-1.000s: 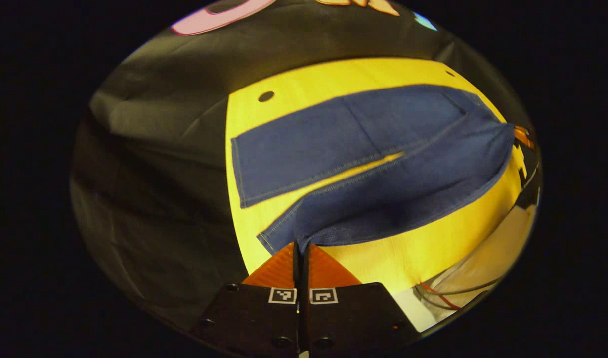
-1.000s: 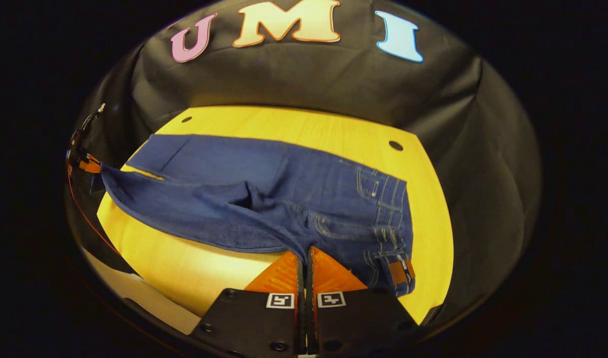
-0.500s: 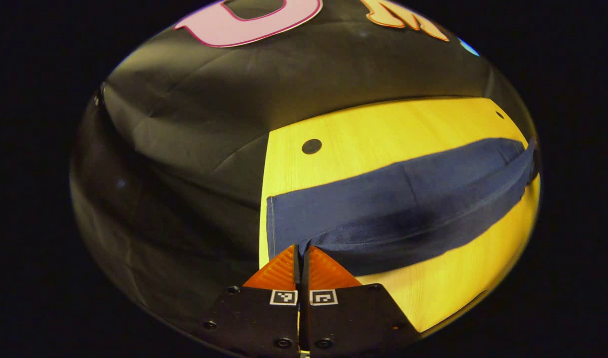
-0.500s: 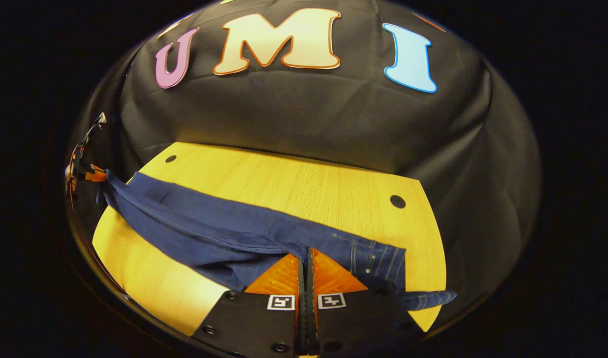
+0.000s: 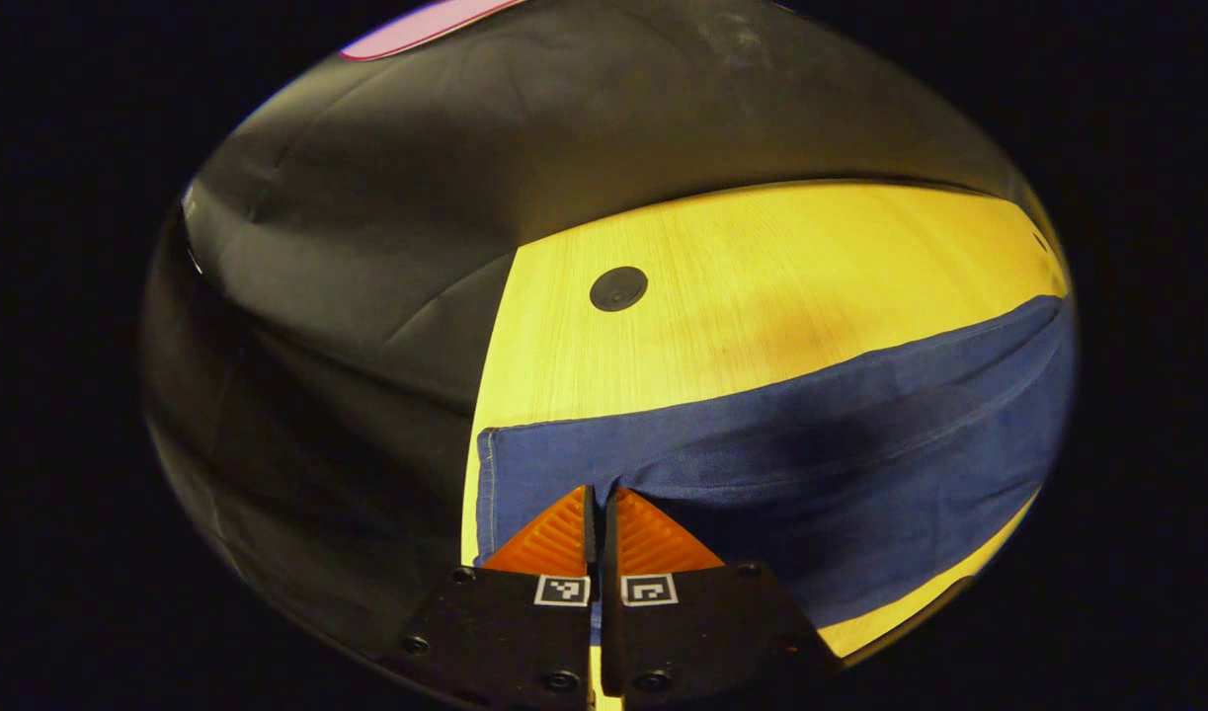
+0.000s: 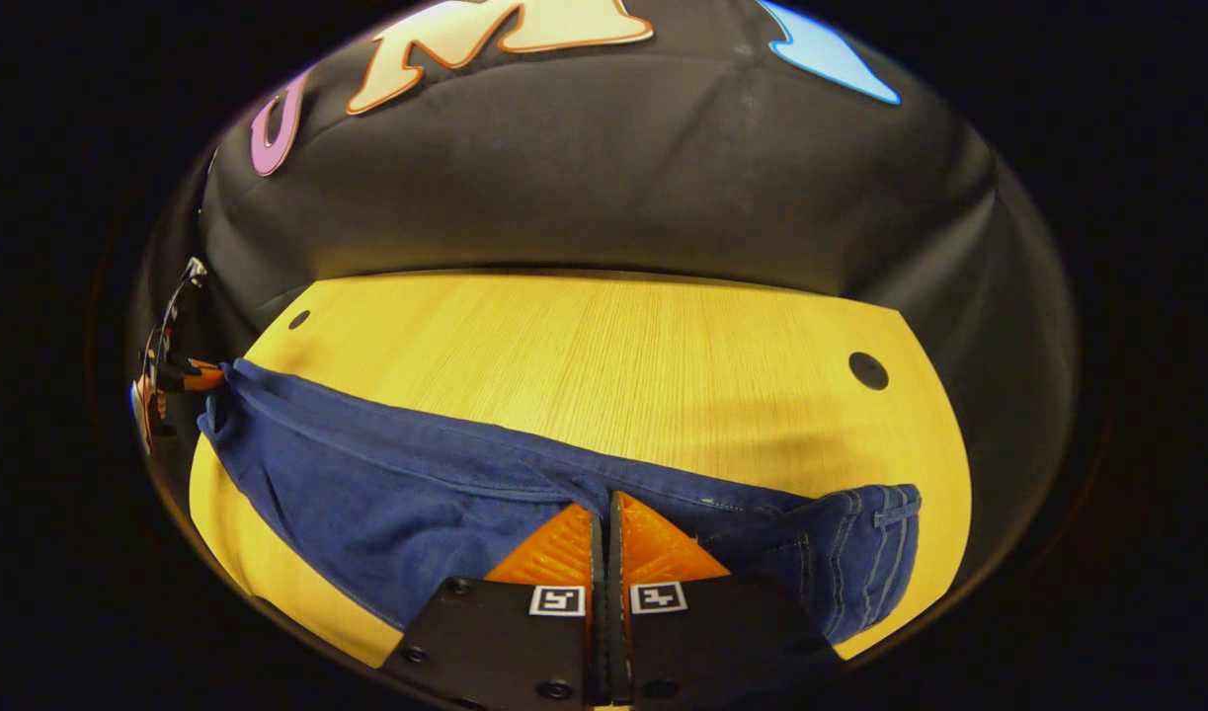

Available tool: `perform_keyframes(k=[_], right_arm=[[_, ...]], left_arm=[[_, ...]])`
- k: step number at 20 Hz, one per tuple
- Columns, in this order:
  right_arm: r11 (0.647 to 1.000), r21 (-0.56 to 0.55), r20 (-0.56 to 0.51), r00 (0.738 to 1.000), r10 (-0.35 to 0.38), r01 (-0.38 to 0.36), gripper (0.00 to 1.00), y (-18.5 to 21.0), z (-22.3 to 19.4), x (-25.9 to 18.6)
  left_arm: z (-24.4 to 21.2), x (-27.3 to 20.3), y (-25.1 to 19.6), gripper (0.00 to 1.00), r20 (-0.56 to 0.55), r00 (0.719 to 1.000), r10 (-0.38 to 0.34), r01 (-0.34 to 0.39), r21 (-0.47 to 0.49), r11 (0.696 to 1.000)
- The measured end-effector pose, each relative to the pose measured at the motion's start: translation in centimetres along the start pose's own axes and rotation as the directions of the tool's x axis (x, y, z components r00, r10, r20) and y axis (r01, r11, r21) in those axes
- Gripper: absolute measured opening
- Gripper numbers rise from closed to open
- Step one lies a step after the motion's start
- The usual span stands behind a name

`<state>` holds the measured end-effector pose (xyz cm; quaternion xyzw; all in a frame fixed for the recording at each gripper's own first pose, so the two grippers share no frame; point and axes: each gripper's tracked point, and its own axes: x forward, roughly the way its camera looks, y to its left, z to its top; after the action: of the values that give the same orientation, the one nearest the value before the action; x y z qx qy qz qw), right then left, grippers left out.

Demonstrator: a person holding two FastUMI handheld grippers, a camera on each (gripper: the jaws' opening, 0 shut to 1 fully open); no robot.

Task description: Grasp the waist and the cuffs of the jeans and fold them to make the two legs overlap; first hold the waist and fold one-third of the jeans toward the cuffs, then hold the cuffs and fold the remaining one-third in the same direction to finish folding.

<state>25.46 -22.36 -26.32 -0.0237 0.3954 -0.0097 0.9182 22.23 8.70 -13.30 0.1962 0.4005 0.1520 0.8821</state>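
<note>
The left claw (image 5: 596, 491) pinches the cuff end and the right claw (image 6: 607, 497) pinches the waist of the jeans (image 5: 811, 454), lying on the surface (image 6: 604, 346); uneven release may misalign the legs.

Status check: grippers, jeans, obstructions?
Left gripper shut on jeans at cuff end. Right gripper shut on jeans near waist. Legs overlapped on table. Nothing in the way.

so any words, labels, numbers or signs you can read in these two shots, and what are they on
Square coded markers on the left gripper: patterns, no readable text.
Square coded markers on the right gripper: patterns, no readable text.
Jeans: stitching near the waist, no readable label or brand.
Table: no writing, just dark round holes.
</note>
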Motion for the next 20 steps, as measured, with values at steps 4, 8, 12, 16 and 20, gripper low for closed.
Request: perform_keyframes(k=[4, 8, 12, 16, 20], right_arm=[[0.998, 0.059, 0.001, 1.000, 0.031, -0.031, 0.10, -0.5, 0.5, 0.3], [0.995, 0.095, 0.078, 0.997, -0.029, 0.021, 0.80, -3.9, 2.6, -0.9], [0.976, 0.208, 0.166, 0.980, -0.107, 0.071, 0.96, -8.3, 4.0, -5.6], [0.949, 0.271, 0.186, 0.958, -0.216, 0.161, 0.98, -13.9, 1.0, -10.6], [0.927, 0.305, 0.140, 0.952, -0.272, 0.220, 0.94, -17.4, -4.1, -13.2]], left_arm=[[0.4, -0.5, -1.6, 0.02, 0.017, 0.999, 0.030, -0.030, 0.005, 1.000], [1.4, -1.3, 0.6, 0.65, 0.084, 0.987, 0.136, -0.130, -0.073, 0.989], [1.9, -4.0, 4.1, 0.88, 0.156, 0.955, 0.252, -0.212, -0.234, 0.949], [2.0, -4.9, 6.0, 0.89, 0.201, 0.947, 0.250, -0.150, -0.412, 0.899], [1.9, -5.0, 6.9, 0.90, 0.271, 0.936, 0.223, -0.055, -0.515, 0.855]])
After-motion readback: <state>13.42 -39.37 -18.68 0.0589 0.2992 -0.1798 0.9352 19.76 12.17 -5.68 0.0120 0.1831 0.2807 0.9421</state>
